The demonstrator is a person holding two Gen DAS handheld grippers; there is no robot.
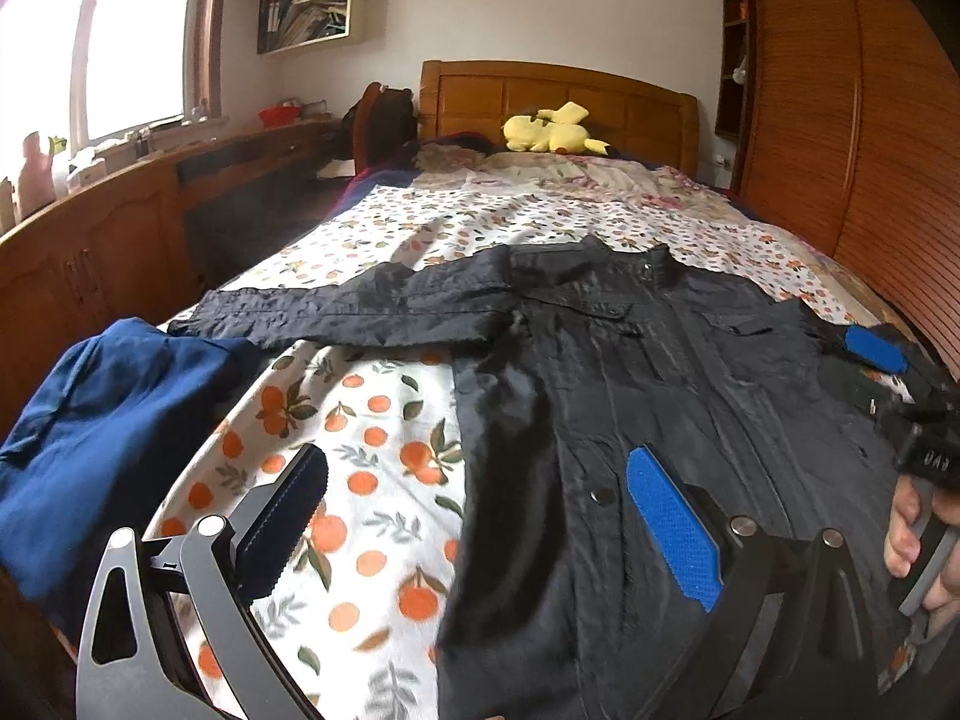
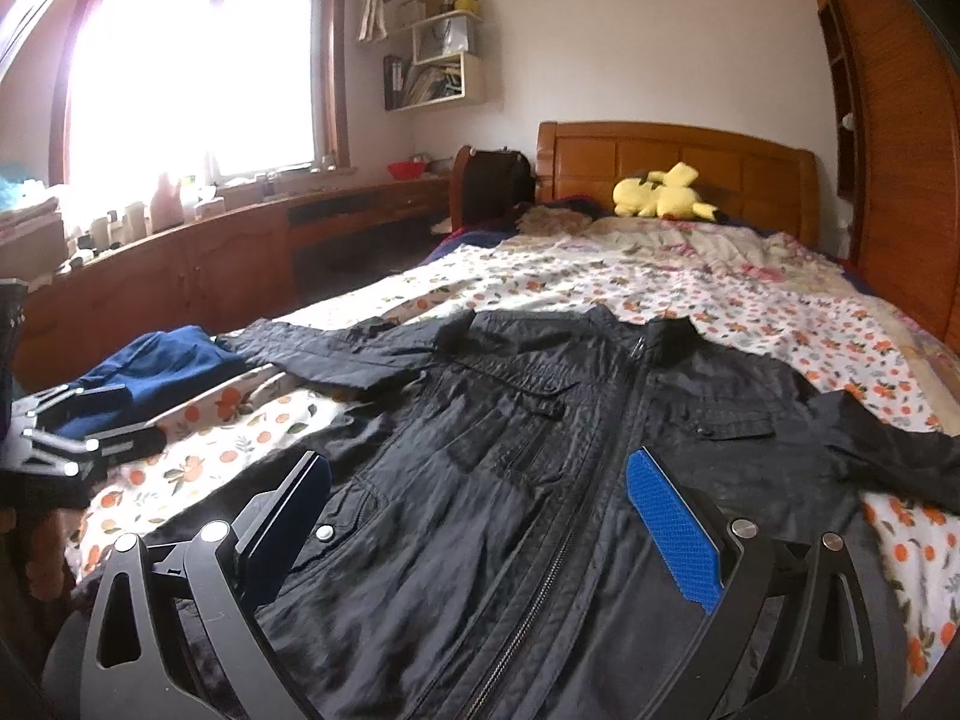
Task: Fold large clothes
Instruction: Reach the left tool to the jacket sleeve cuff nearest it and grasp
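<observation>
- I see the black jacket (image 2: pixel 540 480) spread flat, front up and zipped, on the orange-print bedsheet (image 1: pixel 372 420), collar toward the wooden headboard (image 2: pixel 678 162).
- My left gripper (image 1: pixel 480 516) hangs wide over the jacket's left edge, gripping nothing.
- My right gripper (image 2: pixel 480 516) hovers wide above the zipper, also empty.
- 1 sleeve (image 1: pixel 336 312) stretches toward a blue garment (image 1: pixel 102 420) at the bed's edge.
- A yellow plush toy (image 2: pixel 660 195) lies by the headboard.

A: Item one? 
B: Black zip-front jacket (image 1: pixel 630 372), spread flat on the orange-print bedsheet (image 1: pixel 372 420), one sleeve stretched sideways.

A: Beside it? 
B: Crumpled navy blue garment (image 1: pixel 102 420), touching that sleeve's cuff. Left gripper (image 1: pixel 480 516) spread wide over the jacket's edge.
</observation>
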